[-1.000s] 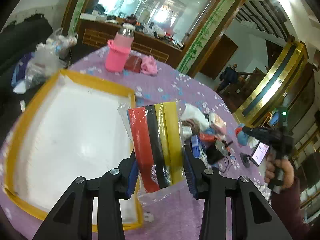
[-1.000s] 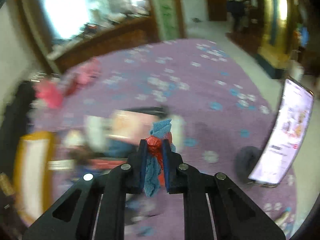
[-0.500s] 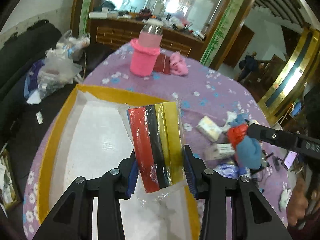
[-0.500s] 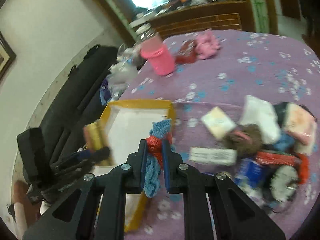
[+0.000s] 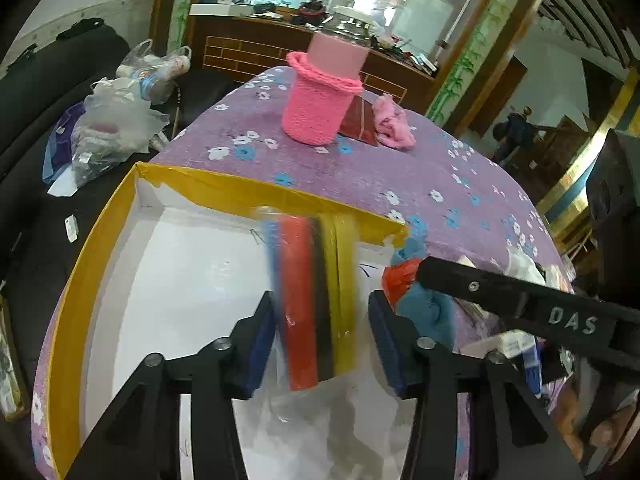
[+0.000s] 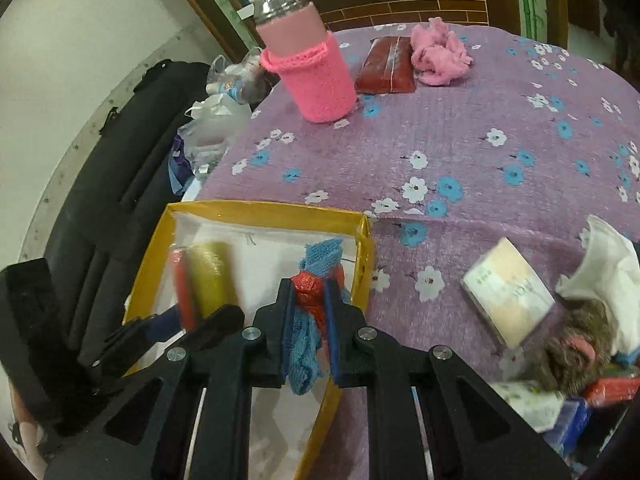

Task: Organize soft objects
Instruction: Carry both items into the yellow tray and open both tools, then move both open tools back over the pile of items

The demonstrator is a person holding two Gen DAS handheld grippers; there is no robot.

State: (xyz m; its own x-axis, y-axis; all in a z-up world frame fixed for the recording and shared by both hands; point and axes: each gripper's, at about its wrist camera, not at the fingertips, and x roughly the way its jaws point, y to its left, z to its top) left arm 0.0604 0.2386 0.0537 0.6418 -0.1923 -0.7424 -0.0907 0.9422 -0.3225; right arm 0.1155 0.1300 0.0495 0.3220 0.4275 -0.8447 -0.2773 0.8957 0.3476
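Left wrist view: your left tool (image 5: 322, 330) has just been opening above the yellow-rimmed box (image 5: 240, 190), so the blurred bag of coloured strips (image 5: 314, 300) sits loose between its pads. Your right tool (image 6: 308, 332) pinches the blue-and-red cloth bundle (image 6: 306, 292) over the same box, ready to drop.

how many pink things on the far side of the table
2: a pink knit-sleeved bottle standing upright, and a pink fluffy cloth right of it, with a dark red packet between. Others may be hidden.
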